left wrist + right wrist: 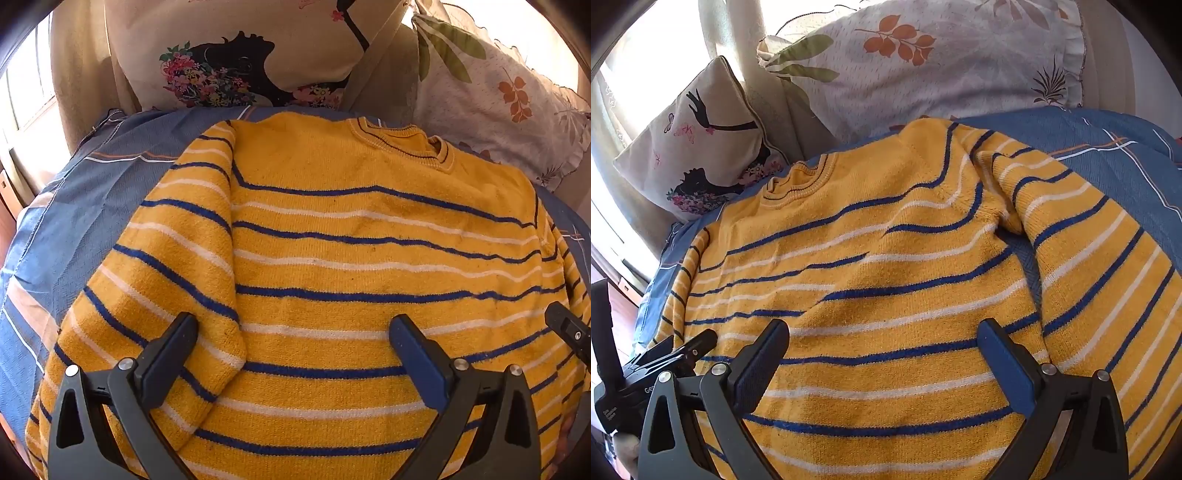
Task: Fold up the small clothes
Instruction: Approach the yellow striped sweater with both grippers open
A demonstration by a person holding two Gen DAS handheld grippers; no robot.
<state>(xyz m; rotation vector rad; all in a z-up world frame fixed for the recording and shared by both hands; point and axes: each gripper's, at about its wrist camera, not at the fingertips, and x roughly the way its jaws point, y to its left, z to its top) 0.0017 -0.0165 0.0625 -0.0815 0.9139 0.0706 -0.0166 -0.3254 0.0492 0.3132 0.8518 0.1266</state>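
Note:
A yellow knit sweater (pixel 351 258) with blue and white stripes lies flat on a blue bedsheet (pixel 85 206), collar at the far end. Its left sleeve (pixel 173 280) is folded in along the body's left side. In the right wrist view the sweater (pixel 886 302) shows its right sleeve (pixel 1108 266) spread out to the right. My left gripper (pixel 293 347) is open and empty, low over the sweater's lower part. My right gripper (pixel 882 350) is open and empty over the lower middle. The right gripper's tip also shows in the left wrist view (pixel 569 328). The left gripper shows in the right wrist view (pixel 676 354).
A cream cushion with a floral black silhouette (pixel 236 59) and a white pillow with leaf prints (pixel 491 96) lean at the head of the bed. The same pillow (pixel 942 62) and cushion (pixel 698 147) appear in the right wrist view. A bright window is at the left.

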